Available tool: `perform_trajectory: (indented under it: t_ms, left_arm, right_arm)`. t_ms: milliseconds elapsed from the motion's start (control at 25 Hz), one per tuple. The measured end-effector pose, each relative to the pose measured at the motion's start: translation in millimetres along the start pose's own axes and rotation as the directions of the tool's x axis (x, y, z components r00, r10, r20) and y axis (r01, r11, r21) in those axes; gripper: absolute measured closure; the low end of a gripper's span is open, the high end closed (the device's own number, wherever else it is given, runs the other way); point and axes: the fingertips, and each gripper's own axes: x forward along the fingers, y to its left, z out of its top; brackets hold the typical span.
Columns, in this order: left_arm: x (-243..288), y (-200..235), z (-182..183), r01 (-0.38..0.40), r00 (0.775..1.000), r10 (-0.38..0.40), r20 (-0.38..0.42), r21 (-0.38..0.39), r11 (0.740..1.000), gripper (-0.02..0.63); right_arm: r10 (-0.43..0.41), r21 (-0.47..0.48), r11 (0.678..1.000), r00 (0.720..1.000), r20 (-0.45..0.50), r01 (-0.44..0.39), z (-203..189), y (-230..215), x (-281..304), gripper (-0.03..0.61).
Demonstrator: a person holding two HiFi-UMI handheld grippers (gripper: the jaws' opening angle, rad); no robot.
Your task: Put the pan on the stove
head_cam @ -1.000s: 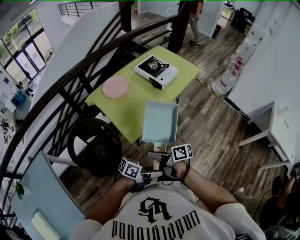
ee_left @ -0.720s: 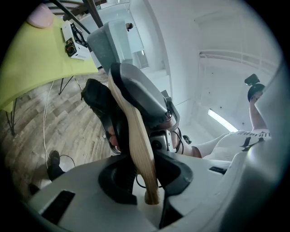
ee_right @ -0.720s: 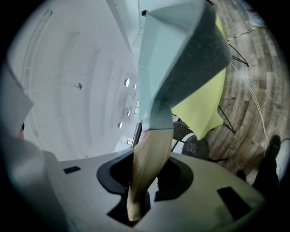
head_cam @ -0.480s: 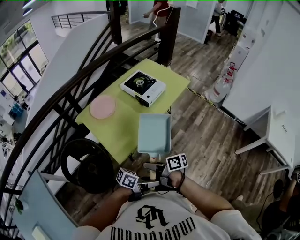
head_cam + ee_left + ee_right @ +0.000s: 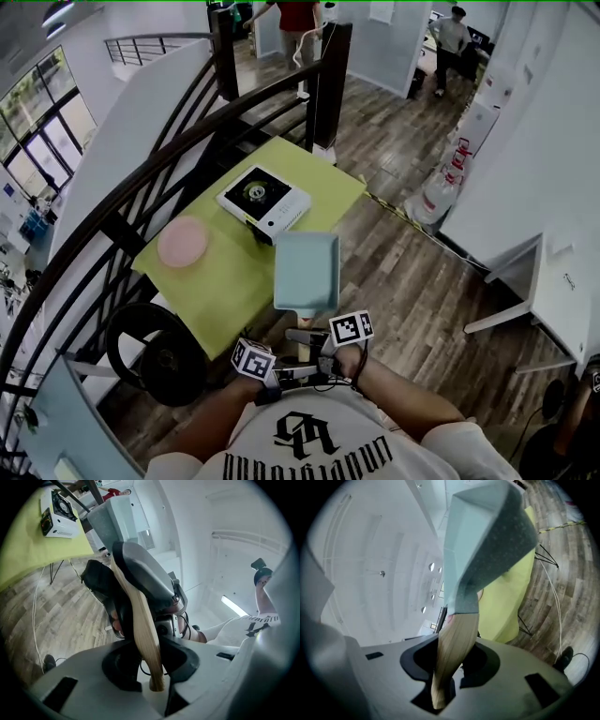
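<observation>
Wooden pan handle (image 5: pixel 453 644) sits clenched in left tool (image 5: pixel 149 667) and right tool (image 5: pixel 446 670). Blue pan (image 5: pixel 306 270) hangs just ahead; stove (image 5: pixel 262 199) sits farther ahead on the worktop (image 5: pixel 230 291), pink plate (image 5: pixel 182 241) ahead-left.

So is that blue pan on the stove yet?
Not yet. The pan is held in the air by its wooden handle, short of the stove on the green table.

Pink plate (image 5: pixel 182 241) on yellow-green table (image 5: pixel 220 281), dark curved railing (image 5: pixel 120 228), black disc (image 5: pixel 155 352) on wood floor (image 5: pixel 403 272), white desk (image 5: pixel 553 281) at right
</observation>
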Motion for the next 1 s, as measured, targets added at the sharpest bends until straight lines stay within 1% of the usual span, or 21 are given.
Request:
perform_trajectory:
  t_ms: [200,440,560,760,880,1000]
  left_arm:
    - [34.7,2.4,32.6,0.007,1.0,-0.007,-0.001,0.003,1.0,0.511]
    - [57.2,18.3,56.2,0.018,1.0,-0.018,-0.024,-0.002,1.0,0.511]
    - [66.4,27.2,68.6,0.035,0.998,-0.035,-0.044,-0.006,0.999,0.511]
    - [72.7,48.0,95.9,0.073,0.995,-0.074,-0.067,-0.028,0.997,0.511]
    - [70.6,55.2,123.3,0.087,0.993,-0.088,-0.073,-0.022,0.996,0.511]
    - [60.9,70.4,153.1,0.082,0.994,-0.084,-0.072,-0.025,0.996,0.511]
  right_arm:
    - [-0.004,-0.002,1.0,1.0,0.003,0.004,33.3,-9.9,-33.7,0.465]
    - [-0.018,0.018,1.0,0.999,0.036,0.017,60.5,-30.3,-55.0,0.465]
    - [-0.031,0.03,0.999,0.998,0.056,0.029,76.0,-43.1,-62.6,0.465]
    - [-0.054,0.055,0.997,0.995,0.088,0.049,109.5,-63.5,-66.9,0.465]
    - [-0.057,0.059,0.997,0.994,0.095,0.052,137.7,-68.8,-63.9,0.465]
    - [-0.061,0.059,0.997,0.994,0.09,0.056,168.6,-76.8,-50.5,0.465]
